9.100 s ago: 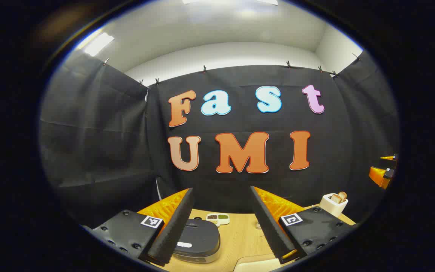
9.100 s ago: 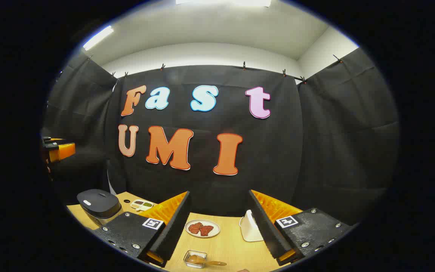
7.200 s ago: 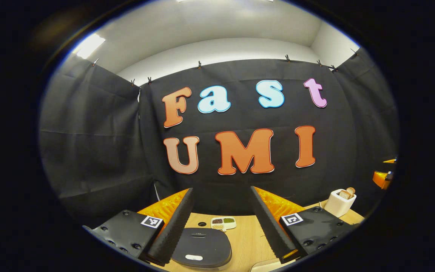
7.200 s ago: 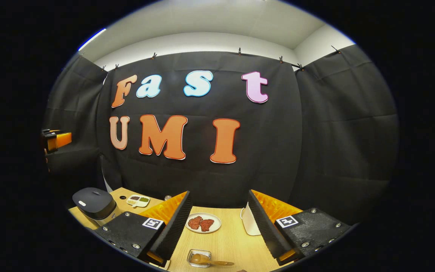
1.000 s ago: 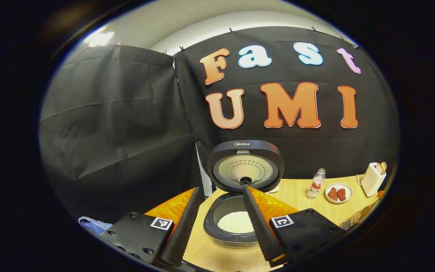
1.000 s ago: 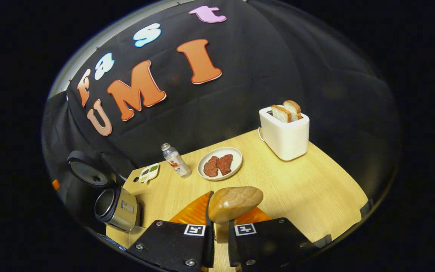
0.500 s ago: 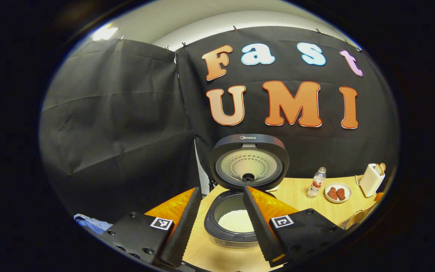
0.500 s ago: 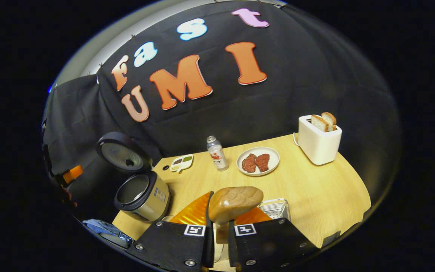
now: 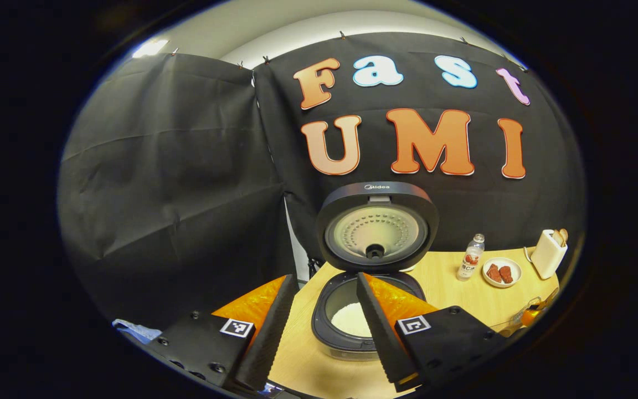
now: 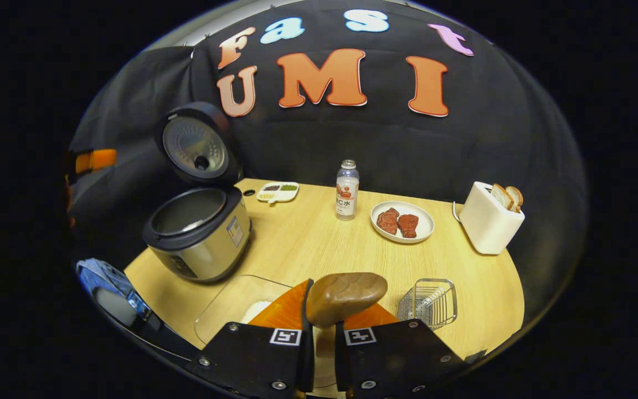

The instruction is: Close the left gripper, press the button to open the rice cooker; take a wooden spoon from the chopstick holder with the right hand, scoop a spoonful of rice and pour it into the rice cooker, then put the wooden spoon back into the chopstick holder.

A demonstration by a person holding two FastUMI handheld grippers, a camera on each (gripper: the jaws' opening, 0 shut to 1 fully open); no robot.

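Observation:
The rice cooker (image 9: 352, 332) stands open with its lid (image 9: 377, 227) upright and white rice in the pot. My left gripper (image 9: 325, 277) is open just in front of it, its fingers on either side of the pot and touching nothing. My right gripper (image 10: 322, 327) is shut on the handle of the wooden spoon (image 10: 346, 296), whose bowl sticks up past the fingertips. Under and left of the spoon lies a clear container of rice (image 10: 241, 307). The wire chopstick holder (image 10: 428, 303) sits to the right. The cooker (image 10: 197, 233) is at the left, with the left gripper (image 10: 94, 160) beyond it.
On the wooden table (image 10: 308, 244) stand a small bottle (image 10: 346, 191), a plate of meat (image 10: 402, 221), a white toaster with bread (image 10: 490, 219) and a small divided dish (image 10: 278, 191). A blue object (image 10: 103, 277) lies past the table's left edge.
The right gripper has swung left and levelled with the spoon still held, bringing the cooker and the rice container nearer. The left gripper has drifted slightly; the cooker lid stays up.

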